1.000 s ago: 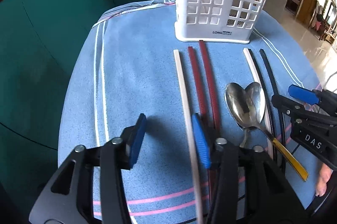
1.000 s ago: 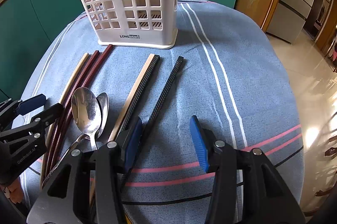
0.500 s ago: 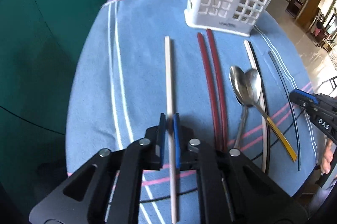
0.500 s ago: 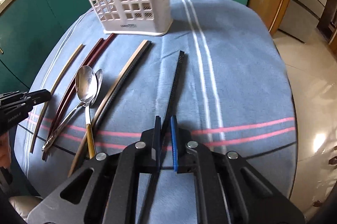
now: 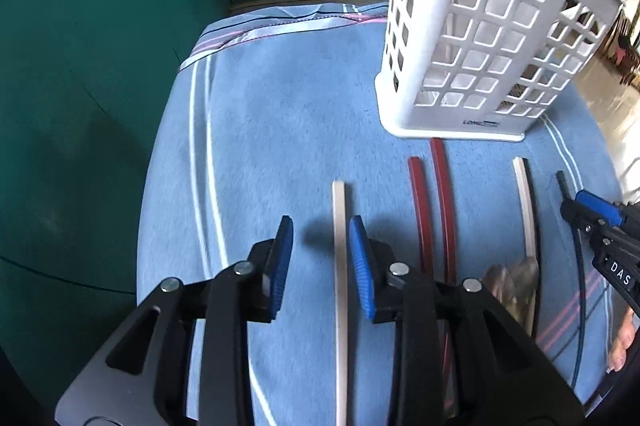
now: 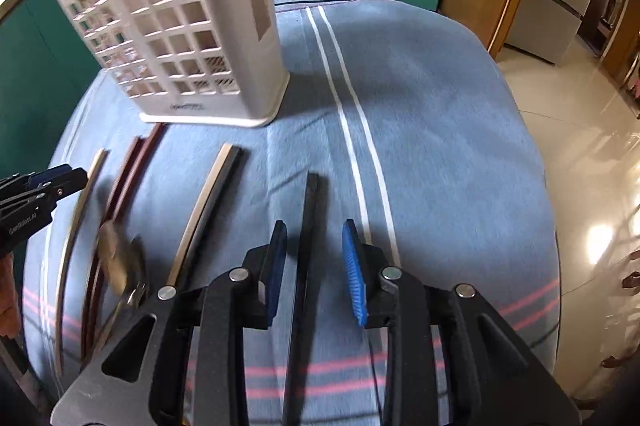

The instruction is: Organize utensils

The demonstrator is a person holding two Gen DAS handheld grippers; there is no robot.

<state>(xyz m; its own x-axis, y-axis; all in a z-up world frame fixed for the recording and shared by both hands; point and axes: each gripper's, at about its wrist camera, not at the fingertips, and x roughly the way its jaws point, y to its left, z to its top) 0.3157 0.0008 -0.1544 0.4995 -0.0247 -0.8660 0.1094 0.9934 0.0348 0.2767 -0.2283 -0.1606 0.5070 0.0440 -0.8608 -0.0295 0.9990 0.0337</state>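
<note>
Left tool (image 5: pixel 320 262) apart, cream chopstick (image 5: pixel 339 258) between; right tool (image 6: pixel 314 266) apart, black chopstick (image 6: pixel 306 250) between.

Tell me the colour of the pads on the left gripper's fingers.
Blue, ribbed pads on black fingers; clearest in the left wrist view.

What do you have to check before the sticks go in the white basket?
1. Left gripper open: ok.
2. Cream chopstick sits between its pads: ok, close to the right-hand pad.
3. Right gripper open: ok.
4. Black chopstick sits between its pads: ok, nearer the left-hand pad.
5. White utensil basket standing upright on the blue cloth: ok.
6. Room inside the basket: cannot tell, its top opening is out of view.
</note>
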